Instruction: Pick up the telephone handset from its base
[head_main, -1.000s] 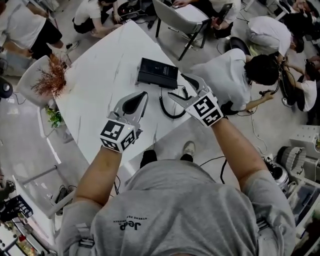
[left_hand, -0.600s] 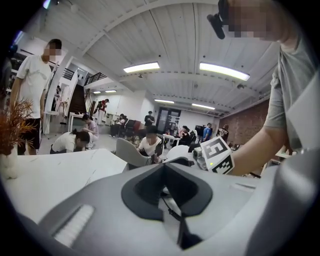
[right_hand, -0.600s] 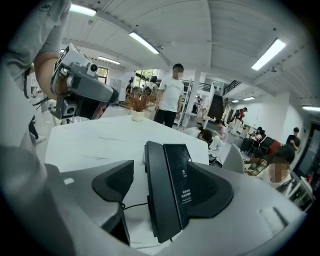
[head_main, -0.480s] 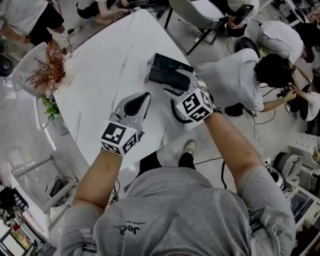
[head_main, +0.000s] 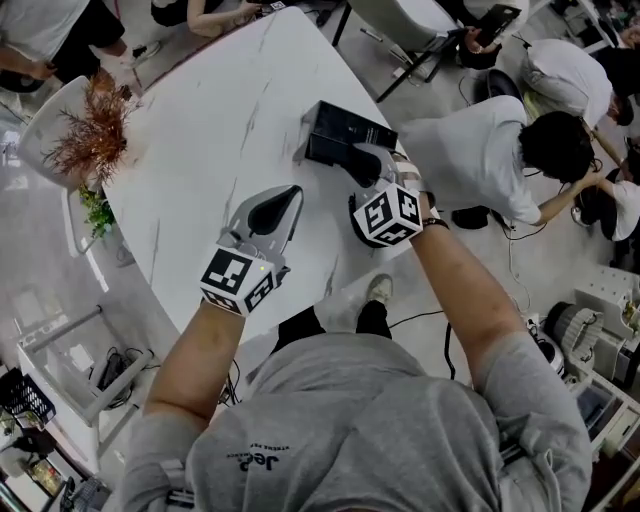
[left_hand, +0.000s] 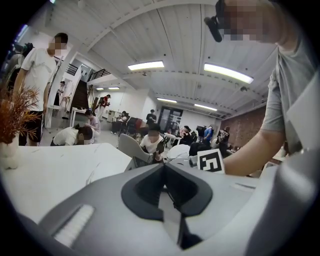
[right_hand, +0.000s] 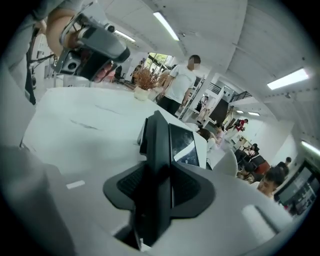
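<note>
Legible writing: the print on your grey shirt (head_main: 330, 430) reads "JeP" upside down; the line beside it is too small to read. Each gripper carries a cube with black-and-white square markers.

The handset (right_hand: 157, 165) is black, slim and smooth. It stands on edge between the jaws of the right gripper (head_main: 372, 165), at the near right corner of the telephone base (head_main: 340, 130). The jaws are closing, and both pads meet the handset's sides.

The base is a flat black box with a glossy display. It rests on the white marbled table (head_main: 220, 120).

The left gripper (head_main: 290, 195) has its jaws together, holding nothing. It sits near and to the left of the base.

A reddish dried plant (head_main: 95, 140) stands well left of the base. A seated person in white (head_main: 470, 160) bends forward just right of the base, off the table.
</note>
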